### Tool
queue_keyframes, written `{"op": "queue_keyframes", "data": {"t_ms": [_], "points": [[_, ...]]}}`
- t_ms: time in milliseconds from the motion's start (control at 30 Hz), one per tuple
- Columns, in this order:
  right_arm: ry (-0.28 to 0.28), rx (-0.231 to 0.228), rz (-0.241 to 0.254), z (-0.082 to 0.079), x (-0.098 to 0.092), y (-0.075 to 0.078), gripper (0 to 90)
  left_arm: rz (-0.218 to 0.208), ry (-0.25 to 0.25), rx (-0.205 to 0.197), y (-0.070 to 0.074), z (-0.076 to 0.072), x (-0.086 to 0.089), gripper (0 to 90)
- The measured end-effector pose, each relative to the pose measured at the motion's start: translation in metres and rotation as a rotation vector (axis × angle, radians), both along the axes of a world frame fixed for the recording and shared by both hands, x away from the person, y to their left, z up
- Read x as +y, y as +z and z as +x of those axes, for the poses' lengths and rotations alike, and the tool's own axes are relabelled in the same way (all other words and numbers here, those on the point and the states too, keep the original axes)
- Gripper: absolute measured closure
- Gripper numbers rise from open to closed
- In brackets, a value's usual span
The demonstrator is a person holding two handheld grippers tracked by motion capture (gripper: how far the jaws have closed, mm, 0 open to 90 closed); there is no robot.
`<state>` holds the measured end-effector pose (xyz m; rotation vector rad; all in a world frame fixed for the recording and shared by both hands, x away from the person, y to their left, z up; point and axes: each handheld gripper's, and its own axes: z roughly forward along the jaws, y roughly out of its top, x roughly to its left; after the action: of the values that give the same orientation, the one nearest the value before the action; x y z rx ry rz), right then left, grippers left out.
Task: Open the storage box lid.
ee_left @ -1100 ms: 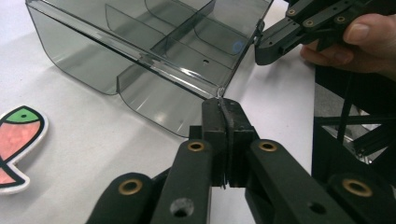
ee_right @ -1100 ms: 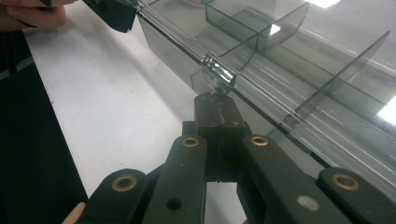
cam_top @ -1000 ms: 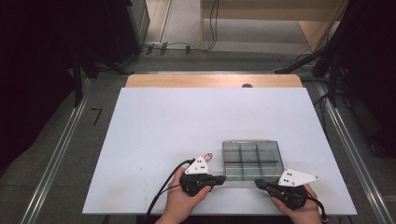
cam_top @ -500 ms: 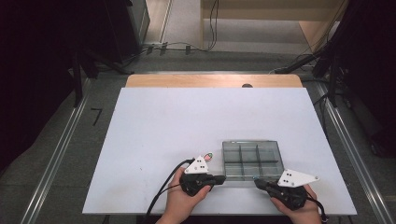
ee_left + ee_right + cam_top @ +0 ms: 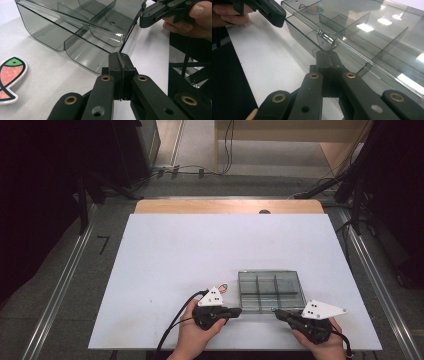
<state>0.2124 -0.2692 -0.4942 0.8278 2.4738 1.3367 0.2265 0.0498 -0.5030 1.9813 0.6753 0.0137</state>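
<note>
A smoky clear box [image 5: 270,290] with inner dividers lies on the white table [image 5: 200,255], near its front right. My left gripper [image 5: 237,311] is shut with nothing between its jaws; its tips [image 5: 120,58] rest close to the box's front wall [image 5: 82,51]. My right gripper [image 5: 276,311] is shut too, and its tips [image 5: 327,56] sit just under the small clear latch tab [image 5: 325,40] on the box's front edge [image 5: 352,50]. Whether they touch the tab I cannot tell. Each gripper view also shows the other gripper [image 5: 156,11] [image 5: 268,10] farther off.
A flat fish-shaped piece [image 5: 10,78], red and green with a black outline, lies on the table left of the box, also seen as a small fish [image 5: 223,288] behind my left gripper. Wide free table surface stretches left and beyond. The table's front edge is close under both hands.
</note>
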Motion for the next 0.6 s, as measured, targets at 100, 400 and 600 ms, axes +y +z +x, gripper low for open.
{"op": "queue_keyframes", "data": {"t_ms": [100, 400, 600], "points": [[-0.001, -0.014, 0.008, -0.001, -0.001, 0.002, 88.3, -0.001, 0.003, -0.004, 0.0, 0.0, 0.0, 88.9], [-0.008, -0.044, 0.025, -0.001, -0.003, 0.008, 88.3, -0.033, 0.007, -0.025, 0.007, 0.001, -0.002, 88.9], [-0.019, -0.057, 0.033, 0.0, -0.002, 0.011, 88.3, -0.063, 0.015, -0.056, 0.014, 0.004, -0.004, 88.9]]}}
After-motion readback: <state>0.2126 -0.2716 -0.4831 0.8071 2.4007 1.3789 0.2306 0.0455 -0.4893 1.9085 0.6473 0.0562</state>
